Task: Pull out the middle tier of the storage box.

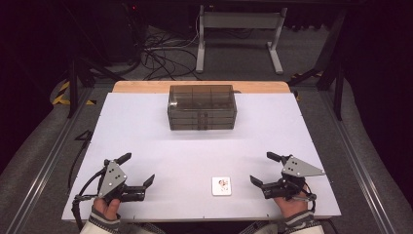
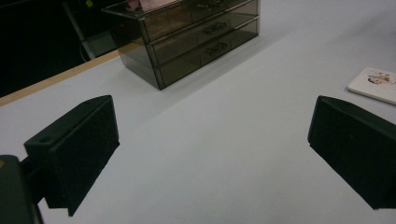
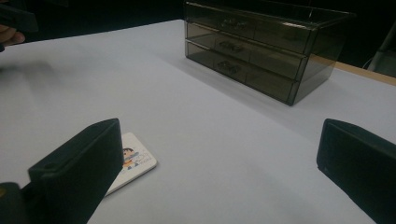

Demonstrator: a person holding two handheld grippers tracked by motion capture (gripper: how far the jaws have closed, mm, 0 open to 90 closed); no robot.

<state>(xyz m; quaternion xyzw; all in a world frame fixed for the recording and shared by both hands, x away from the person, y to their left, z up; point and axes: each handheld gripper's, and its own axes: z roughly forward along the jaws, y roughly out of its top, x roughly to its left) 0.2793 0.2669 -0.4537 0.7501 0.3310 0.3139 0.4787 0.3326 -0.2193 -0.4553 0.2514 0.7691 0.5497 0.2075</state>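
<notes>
A smoked-plastic box with three drawers (image 1: 202, 107) stands at the far middle of the white table (image 1: 146, 131); its drawers look closed. It also appears in the left gripper view (image 2: 196, 37) and the right gripper view (image 3: 261, 51). A small white card with a cartoon print (image 1: 221, 185) lies flat near the front edge, between the hands. My left gripper (image 1: 138, 169) rests open at the front left, jaws wide apart and empty. My right gripper (image 1: 262, 168) rests open at the front right, just right of the card (image 3: 133, 161). The card's edge shows at the right of the left gripper view (image 2: 376, 84).
A wooden strip (image 1: 199, 87) runs along the table's far edge. Beyond it stand a grey desk frame (image 1: 238, 34) and loose cables (image 1: 165, 58) on the floor. Metal rails flank the table on both sides.
</notes>
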